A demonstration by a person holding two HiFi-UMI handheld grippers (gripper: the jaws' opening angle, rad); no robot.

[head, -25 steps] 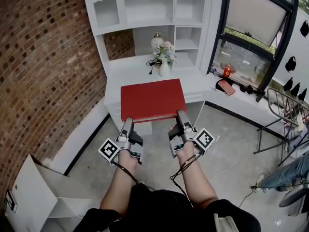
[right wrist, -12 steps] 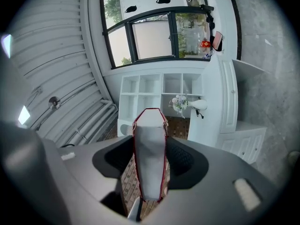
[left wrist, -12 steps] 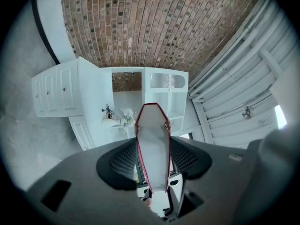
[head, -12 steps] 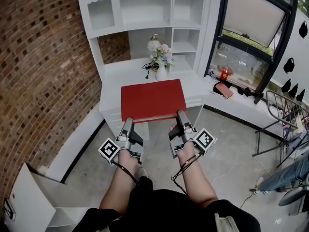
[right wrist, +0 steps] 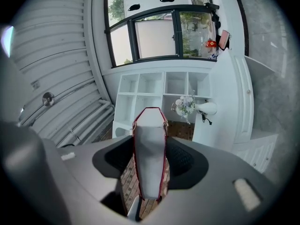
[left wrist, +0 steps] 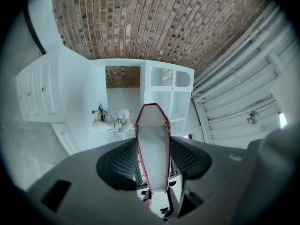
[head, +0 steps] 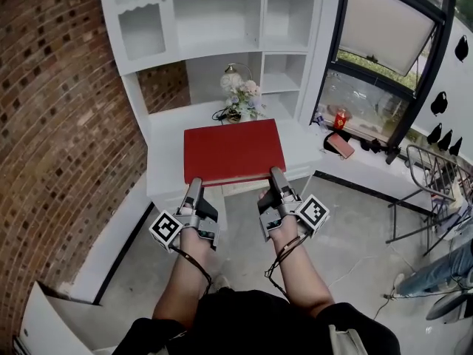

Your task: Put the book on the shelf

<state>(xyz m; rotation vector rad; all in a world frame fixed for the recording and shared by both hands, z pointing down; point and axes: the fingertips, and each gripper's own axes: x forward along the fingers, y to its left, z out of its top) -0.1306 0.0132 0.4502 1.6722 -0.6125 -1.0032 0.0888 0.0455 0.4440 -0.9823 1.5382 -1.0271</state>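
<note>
Carry step: left gripper (head: 194,196) and right gripper (head: 276,181) jaws clamp red book (head: 233,151). Next: lift to white shelf (head: 214,22).

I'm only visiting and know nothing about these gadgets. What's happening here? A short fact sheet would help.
Held thing: red book, lying flat, cover up
Left gripper: jaws clamped on the book's near edge
Right gripper: jaws clamped on that same edge
Who holds them: a person, one gripper in each hand
Straight ahead: white shelf unit above a desk top
On the desk top: vase of flowers, beyond the book
Book on a shelf: not yet
</note>
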